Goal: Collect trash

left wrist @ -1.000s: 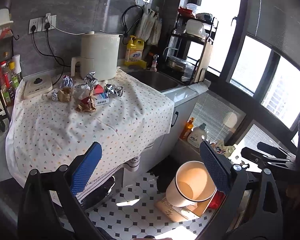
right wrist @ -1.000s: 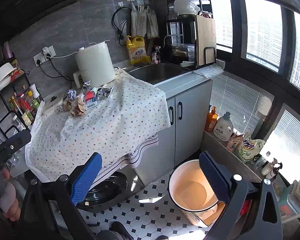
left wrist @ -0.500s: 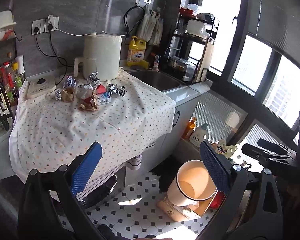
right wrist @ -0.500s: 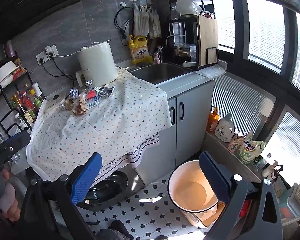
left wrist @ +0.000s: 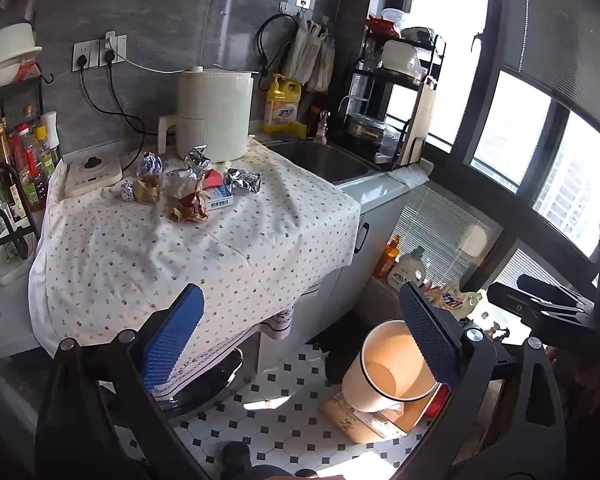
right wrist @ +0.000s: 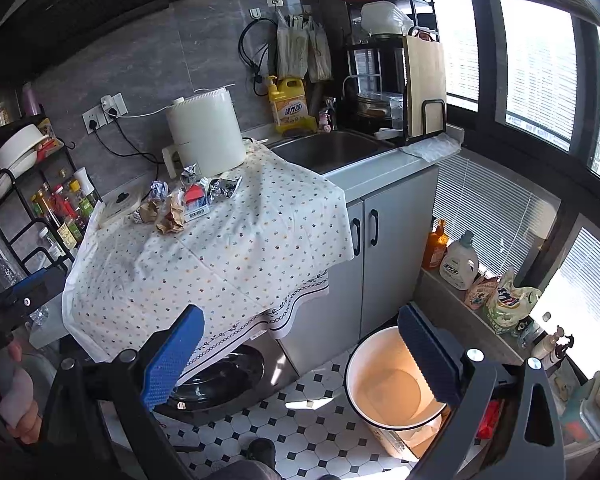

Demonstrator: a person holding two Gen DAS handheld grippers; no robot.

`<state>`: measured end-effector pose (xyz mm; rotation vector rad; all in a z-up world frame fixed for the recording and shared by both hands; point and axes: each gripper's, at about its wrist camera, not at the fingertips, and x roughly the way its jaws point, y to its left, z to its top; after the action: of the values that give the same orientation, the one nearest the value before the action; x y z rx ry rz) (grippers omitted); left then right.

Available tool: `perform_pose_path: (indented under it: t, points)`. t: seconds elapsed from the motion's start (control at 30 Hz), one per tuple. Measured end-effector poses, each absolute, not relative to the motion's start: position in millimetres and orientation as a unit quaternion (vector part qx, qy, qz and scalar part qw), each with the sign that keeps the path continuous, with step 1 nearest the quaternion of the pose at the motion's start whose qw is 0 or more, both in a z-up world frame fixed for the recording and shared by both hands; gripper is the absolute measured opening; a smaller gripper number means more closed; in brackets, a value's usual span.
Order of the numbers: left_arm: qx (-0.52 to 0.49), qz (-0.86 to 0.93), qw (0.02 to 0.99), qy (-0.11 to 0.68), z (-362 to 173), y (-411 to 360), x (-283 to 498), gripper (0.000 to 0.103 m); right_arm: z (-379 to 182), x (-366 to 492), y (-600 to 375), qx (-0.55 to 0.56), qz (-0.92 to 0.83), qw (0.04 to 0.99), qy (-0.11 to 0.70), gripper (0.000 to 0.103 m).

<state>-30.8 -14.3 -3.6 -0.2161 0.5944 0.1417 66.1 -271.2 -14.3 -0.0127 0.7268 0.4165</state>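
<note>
A heap of trash (left wrist: 190,190) lies at the back of the cloth-covered counter (left wrist: 180,248): crumpled foil, brown paper and a red-and-white box. It also shows in the right wrist view (right wrist: 184,204). A white bin (left wrist: 388,372) with nothing in it stands on the tiled floor at the lower right; it also shows in the right wrist view (right wrist: 392,384). My left gripper (left wrist: 300,332) is open and empty, held well short of the counter. My right gripper (right wrist: 300,352) is open and empty, above the floor beside the bin.
A white appliance (left wrist: 212,114) stands behind the trash. A sink (left wrist: 320,160) is to its right, a dish rack (left wrist: 396,92) beyond. Bottles (left wrist: 20,160) stand in a rack at the left. Detergent bottles (right wrist: 456,260) line the window ledge. A washing machine door (right wrist: 220,376) sits under the counter.
Both views have shifted slightly, so the counter and trash sit a little further right and lower in frame. Both grippers stay open. Nothing on the counter has moved.
</note>
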Motion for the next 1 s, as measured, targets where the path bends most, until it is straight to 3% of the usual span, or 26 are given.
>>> perform_pose_path:
  t: [1.0]
  points:
    - [-0.131,0.134,0.936,0.297,-3.4,19.1,-23.1,0.097,-21.0,95.7,-251.4,-0.003,0.256,0.894,0.367,0.095]
